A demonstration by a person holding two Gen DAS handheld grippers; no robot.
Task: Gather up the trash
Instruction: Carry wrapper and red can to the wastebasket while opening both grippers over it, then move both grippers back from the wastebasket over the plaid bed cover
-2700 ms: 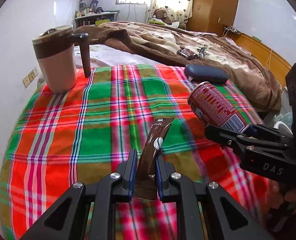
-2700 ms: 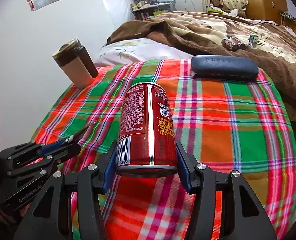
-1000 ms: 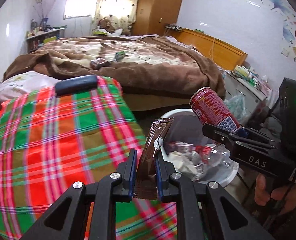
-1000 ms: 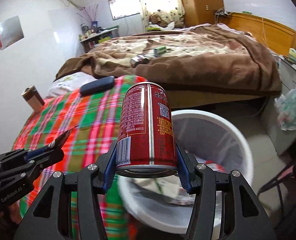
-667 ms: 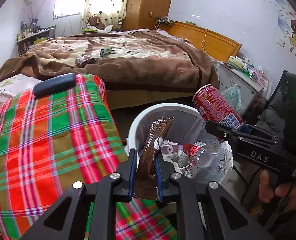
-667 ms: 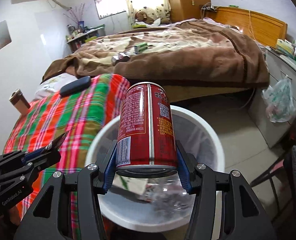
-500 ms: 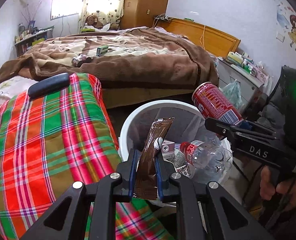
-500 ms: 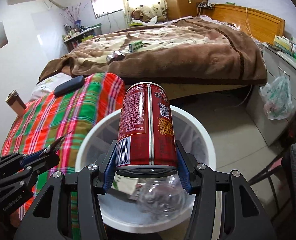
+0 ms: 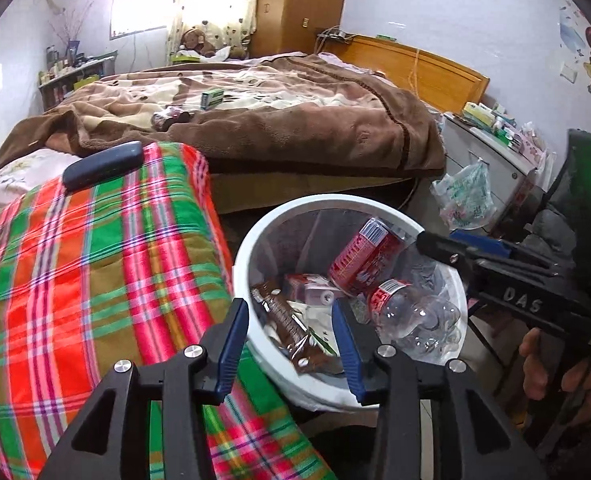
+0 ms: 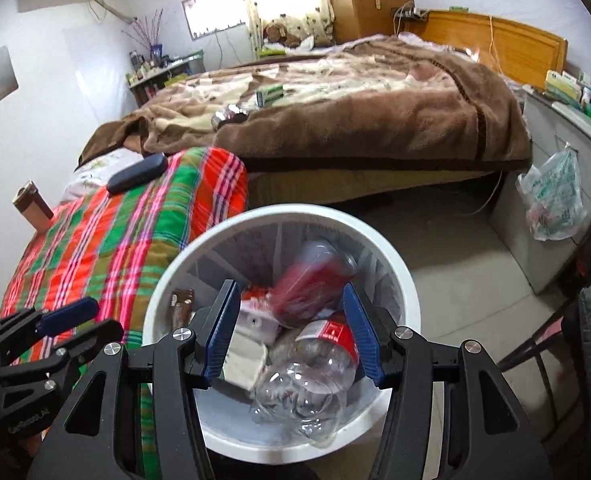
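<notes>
Beside the plaid cloth [image 9: 95,264], both the left hand-held gripper [image 9: 291,344] and right hand-held gripper [image 10: 291,332] gape wide and empty above the white bin [image 10: 399,276].

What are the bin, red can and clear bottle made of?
Bin: white, smooth, ribbed inner wall, likely moulded plastic.
Red can: glossy printed shell, silvery end rim, probably aluminium.
Clear bottle: transparent, crumpled, red label, thin plastic, probably PET.

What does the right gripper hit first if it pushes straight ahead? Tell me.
Probably the clear plastic bottle lying in the white trash bin. The right gripper is open above the bin, and the bottle lies between its fingers; depth is uncertain.
</notes>
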